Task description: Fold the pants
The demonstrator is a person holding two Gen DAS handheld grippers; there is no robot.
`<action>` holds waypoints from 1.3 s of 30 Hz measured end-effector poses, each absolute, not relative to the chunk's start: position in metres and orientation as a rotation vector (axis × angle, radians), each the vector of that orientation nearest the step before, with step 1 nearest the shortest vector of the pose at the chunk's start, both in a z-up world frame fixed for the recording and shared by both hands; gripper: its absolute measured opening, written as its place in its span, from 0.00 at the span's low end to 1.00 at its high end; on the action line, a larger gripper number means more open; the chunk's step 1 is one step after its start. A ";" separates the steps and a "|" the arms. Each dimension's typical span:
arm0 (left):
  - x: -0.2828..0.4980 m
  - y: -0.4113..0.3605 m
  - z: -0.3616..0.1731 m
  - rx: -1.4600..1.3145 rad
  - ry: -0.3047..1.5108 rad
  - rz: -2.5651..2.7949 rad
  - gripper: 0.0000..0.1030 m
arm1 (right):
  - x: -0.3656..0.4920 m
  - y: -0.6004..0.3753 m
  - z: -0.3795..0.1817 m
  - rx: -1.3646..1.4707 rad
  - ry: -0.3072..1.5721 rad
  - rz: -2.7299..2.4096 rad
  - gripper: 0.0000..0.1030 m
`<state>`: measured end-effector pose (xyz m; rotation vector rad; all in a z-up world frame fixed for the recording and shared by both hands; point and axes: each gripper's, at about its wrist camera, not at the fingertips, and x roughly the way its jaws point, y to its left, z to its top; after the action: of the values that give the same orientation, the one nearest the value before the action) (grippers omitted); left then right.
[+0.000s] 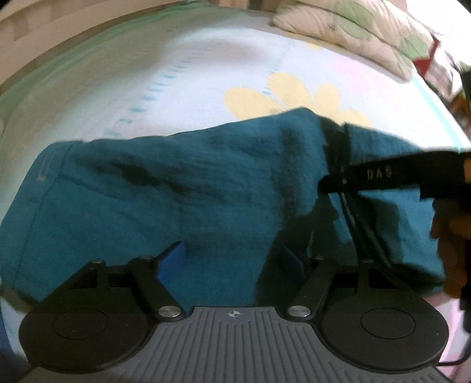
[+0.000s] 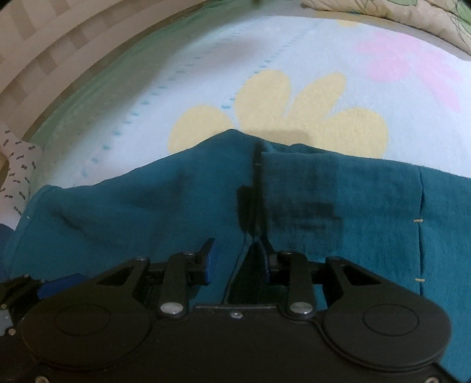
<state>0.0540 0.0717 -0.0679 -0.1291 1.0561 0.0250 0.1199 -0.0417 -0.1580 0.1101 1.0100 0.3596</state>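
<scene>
The teal pants (image 1: 164,188) lie spread across a bed sheet (image 1: 182,88) with yellow flower prints. My left gripper (image 1: 232,259) is open, its blue pads apart just above the cloth at the near edge. In the right wrist view the pants (image 2: 368,206) fill the lower half, with a dark seam or drawstring running up the middle. My right gripper (image 2: 238,259) is open with cloth between its pads. The right gripper's black body (image 1: 397,173) also shows in the left wrist view, reaching in from the right over the pants.
A quilted pillow or blanket (image 1: 338,26) lies at the far right of the bed. A white patterned cloth (image 2: 17,171) sits at the left edge. A striped wall (image 2: 44,44) runs behind the bed.
</scene>
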 end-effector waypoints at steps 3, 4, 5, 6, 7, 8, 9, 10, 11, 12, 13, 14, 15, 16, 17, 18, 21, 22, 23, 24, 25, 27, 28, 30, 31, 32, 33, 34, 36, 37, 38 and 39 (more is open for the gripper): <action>0.048 0.084 -0.059 -0.263 1.056 0.063 0.64 | 0.117 -0.041 -0.159 0.109 0.995 0.365 0.38; 0.045 0.089 -0.056 -0.294 1.052 0.077 0.64 | 0.116 -0.043 -0.159 0.111 0.992 0.366 0.38; 0.041 0.093 -0.052 -0.318 1.042 0.094 0.64 | 0.115 -0.043 -0.159 0.113 0.990 0.366 0.38; 0.037 0.097 -0.048 -0.329 1.029 0.113 0.64 | 0.114 -0.043 -0.159 0.112 0.989 0.365 0.38; 0.032 0.101 -0.044 -0.332 1.010 0.139 0.64 | 0.116 -0.041 -0.159 0.108 0.990 0.363 0.38; 0.029 0.104 -0.041 -0.329 0.998 0.167 0.64 | 0.115 -0.042 -0.157 0.104 0.990 0.361 0.38; 0.026 0.108 -0.037 -0.325 0.988 0.201 0.64 | 0.115 -0.041 -0.157 0.101 0.991 0.359 0.38; 0.023 0.112 -0.034 -0.325 0.974 0.238 0.64 | 0.116 -0.040 -0.157 0.098 0.991 0.357 0.38; 0.019 0.117 -0.031 -0.332 0.957 0.275 0.64 | 0.116 -0.039 -0.157 0.094 0.991 0.356 0.38; 0.015 0.122 -0.029 -0.340 0.946 0.314 0.64 | 0.116 -0.038 -0.157 0.092 0.991 0.357 0.38; 0.012 0.125 -0.029 -0.348 0.940 0.349 0.64 | 0.116 -0.039 -0.157 0.093 0.990 0.359 0.38; 0.011 0.129 -0.030 -0.360 0.935 0.382 0.64 | 0.116 -0.039 -0.157 0.098 0.991 0.360 0.38; 0.007 0.133 -0.031 -0.383 0.927 0.411 0.64 | 0.117 -0.040 -0.157 0.106 0.992 0.362 0.38; 0.003 0.135 -0.032 -0.405 0.919 0.429 0.64 | 0.117 -0.042 -0.158 0.114 0.992 0.364 0.38; 0.000 0.138 -0.034 -0.425 0.922 0.451 0.64 | 0.117 -0.043 -0.158 0.121 0.992 0.367 0.38; 0.000 0.139 -0.034 -0.431 0.929 0.472 0.64 | 0.118 -0.044 -0.158 0.127 0.993 0.368 0.38; -0.003 0.138 -0.036 -0.386 0.961 0.504 0.64 | 0.118 -0.045 -0.158 0.130 0.993 0.375 0.38; -0.003 0.138 -0.036 -0.370 0.978 0.498 0.64 | 0.118 -0.046 -0.158 0.129 0.993 0.376 0.38; -0.003 0.137 -0.037 -0.363 0.992 0.492 0.64 | 0.118 -0.046 -0.158 0.128 0.992 0.377 0.38; -0.003 0.137 -0.038 -0.361 1.009 0.482 0.64 | 0.118 -0.046 -0.158 0.126 0.992 0.378 0.38; -0.001 0.138 -0.040 -0.357 1.034 0.467 0.64 | 0.118 -0.046 -0.158 0.125 0.990 0.379 0.38; 0.002 0.139 -0.048 -0.355 1.064 0.459 0.64 | 0.118 -0.046 -0.158 0.126 0.989 0.380 0.38; 0.004 0.141 -0.052 -0.368 1.067 0.469 0.64 | 0.118 -0.046 -0.158 0.127 0.989 0.382 0.38; 0.006 0.147 -0.060 -0.423 1.071 0.490 0.67 | 0.119 -0.048 -0.158 0.136 0.990 0.388 0.38; 0.006 0.148 -0.061 -0.436 1.050 0.502 0.68 | 0.119 -0.048 -0.159 0.143 0.991 0.390 0.38; 0.008 0.150 -0.062 -0.438 1.038 0.513 0.68 | 0.119 -0.049 -0.159 0.149 0.992 0.392 0.38; 0.010 0.151 -0.063 -0.441 1.032 0.520 0.69 | 0.120 -0.050 -0.159 0.155 0.992 0.395 0.38; 0.011 0.153 -0.064 -0.446 1.021 0.524 0.71 | 0.119 -0.051 -0.159 0.157 0.992 0.399 0.38; 0.014 0.155 -0.065 -0.453 0.994 0.534 0.72 | 0.119 -0.053 -0.160 0.160 0.991 0.406 0.38; 0.016 0.156 -0.067 -0.452 0.985 0.538 0.73 | 0.119 -0.053 -0.160 0.161 0.990 0.408 0.38; 0.020 0.157 -0.068 -0.449 0.978 0.543 0.74 | 0.119 -0.054 -0.160 0.163 0.989 0.411 0.38; 0.025 0.159 -0.069 -0.448 0.969 0.548 0.74 | 0.119 -0.055 -0.161 0.165 0.988 0.413 0.38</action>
<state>0.0247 0.1591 -0.0689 -0.4484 0.9693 0.5481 0.1190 -0.0546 -0.1605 0.1650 0.9878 0.4126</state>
